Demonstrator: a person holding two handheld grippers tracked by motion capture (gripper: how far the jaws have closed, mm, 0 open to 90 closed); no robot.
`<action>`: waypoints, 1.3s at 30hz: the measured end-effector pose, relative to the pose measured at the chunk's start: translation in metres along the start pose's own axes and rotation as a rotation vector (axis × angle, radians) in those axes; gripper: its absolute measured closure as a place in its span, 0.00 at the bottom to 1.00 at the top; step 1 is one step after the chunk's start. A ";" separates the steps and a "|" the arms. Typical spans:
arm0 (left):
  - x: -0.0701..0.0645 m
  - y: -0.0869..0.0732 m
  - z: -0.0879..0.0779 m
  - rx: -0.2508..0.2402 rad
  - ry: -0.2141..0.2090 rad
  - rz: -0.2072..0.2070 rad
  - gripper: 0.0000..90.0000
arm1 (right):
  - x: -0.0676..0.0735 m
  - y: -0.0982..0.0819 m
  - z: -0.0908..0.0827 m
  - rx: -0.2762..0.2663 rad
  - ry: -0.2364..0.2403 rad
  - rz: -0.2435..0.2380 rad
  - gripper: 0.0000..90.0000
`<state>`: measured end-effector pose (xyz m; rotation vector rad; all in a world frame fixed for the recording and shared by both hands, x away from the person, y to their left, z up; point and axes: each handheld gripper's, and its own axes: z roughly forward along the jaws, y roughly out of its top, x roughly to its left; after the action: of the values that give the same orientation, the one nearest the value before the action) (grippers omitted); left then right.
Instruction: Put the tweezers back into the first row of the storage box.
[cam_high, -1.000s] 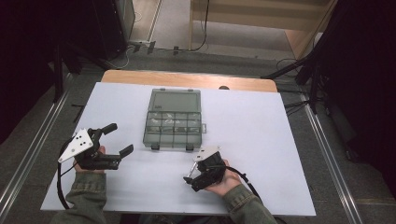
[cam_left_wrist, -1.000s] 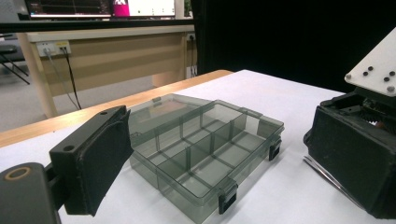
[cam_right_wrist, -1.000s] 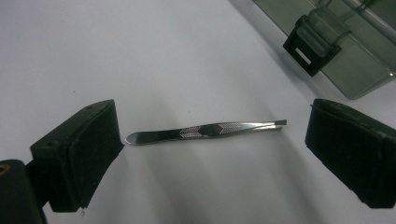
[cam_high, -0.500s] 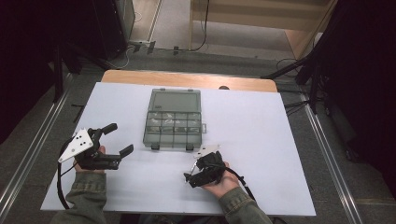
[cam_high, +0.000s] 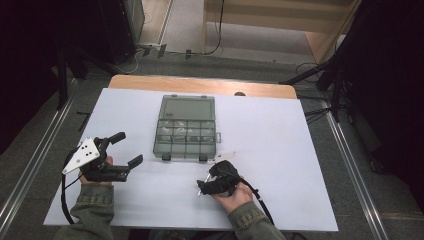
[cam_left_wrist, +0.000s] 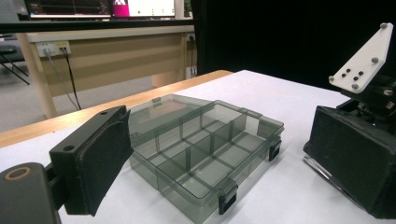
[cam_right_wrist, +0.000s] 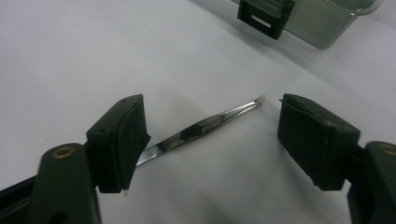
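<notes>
right tool (cam_right_wrist: 210, 140) closing astride tweezers (cam_right_wrist: 205, 126) | organizer box (cam_high: 186, 127) beside, clear

The right gripper (cam_right_wrist: 212, 140) has been closing its jaws around the tweezers (cam_right_wrist: 201, 128).

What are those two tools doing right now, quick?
Left tool: open, holding nothing.
Right tool: open but has just been closing around the tweezers on the table; pads not gripping yet.

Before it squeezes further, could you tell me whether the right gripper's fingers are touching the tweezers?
Cannot tell. In the right gripper view the right finger stands clear of the tweezers; the left finger hides their other end.
</notes>
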<state>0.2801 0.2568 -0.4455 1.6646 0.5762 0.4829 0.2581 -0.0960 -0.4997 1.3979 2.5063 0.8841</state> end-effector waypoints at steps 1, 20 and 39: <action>0.000 0.000 0.000 0.000 0.000 0.000 0.06 | 0.000 0.000 0.000 -0.003 -0.001 0.004 0.33; 0.000 0.000 0.000 -0.001 0.001 0.000 0.06 | 0.006 0.004 0.000 0.023 -0.081 0.041 0.51; 0.000 0.000 0.000 -0.001 0.002 0.000 0.06 | 0.010 0.005 -0.002 0.055 -0.105 0.023 0.92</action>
<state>0.2802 0.2573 -0.4454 1.6639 0.5769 0.4847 0.2558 -0.0867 -0.4935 1.4527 2.4586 0.7309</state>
